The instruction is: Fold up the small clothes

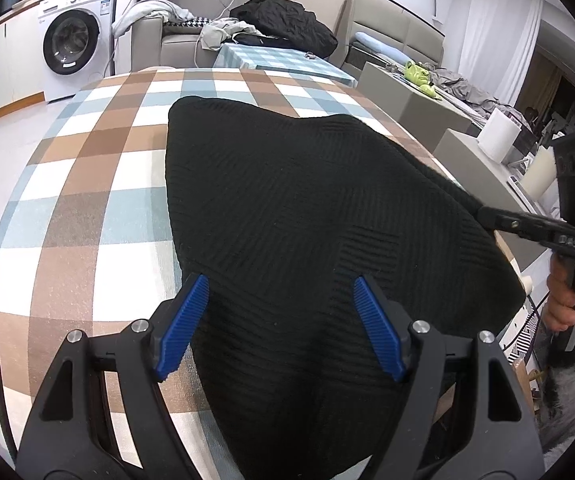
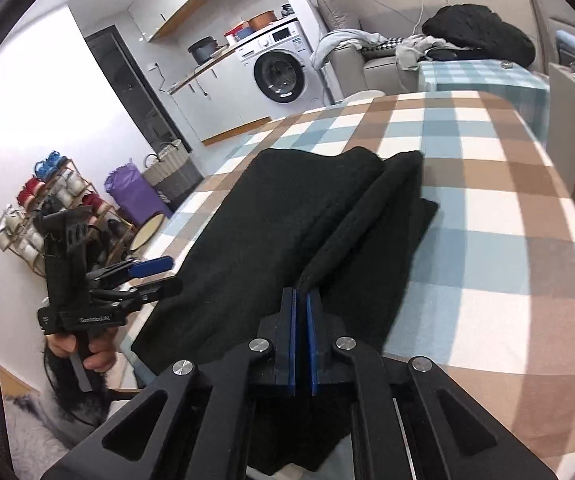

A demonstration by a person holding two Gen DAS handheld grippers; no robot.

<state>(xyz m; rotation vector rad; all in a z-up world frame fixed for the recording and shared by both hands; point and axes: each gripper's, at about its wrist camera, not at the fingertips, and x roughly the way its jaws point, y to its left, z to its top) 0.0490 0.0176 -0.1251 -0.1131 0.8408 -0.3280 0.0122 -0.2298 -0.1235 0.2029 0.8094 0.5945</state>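
A black ribbed knit garment [image 1: 307, 208] lies on the checked tablecloth [image 1: 87, 184]. My left gripper [image 1: 281, 304] is open, its blue pads [image 1: 185, 320] spread above the garment's near edge, holding nothing. In the right wrist view the garment [image 2: 271, 232] lies partly folded, with a raised fold running away from me. My right gripper [image 2: 301, 300] is shut on that fold's near edge and lifts it slightly. The left gripper [image 2: 155, 276] shows open at the garment's left side. The right gripper [image 1: 487, 216] reaches the garment's right edge in the left wrist view.
A second table with a blue checked cloth [image 1: 283, 58] stands behind. A sofa with piled clothes [image 1: 283, 24] lies beyond it. A washing machine [image 1: 75, 40] is at the far left. Grey boxes [image 1: 407, 96] and a white roll [image 1: 497, 136] sit to the right.
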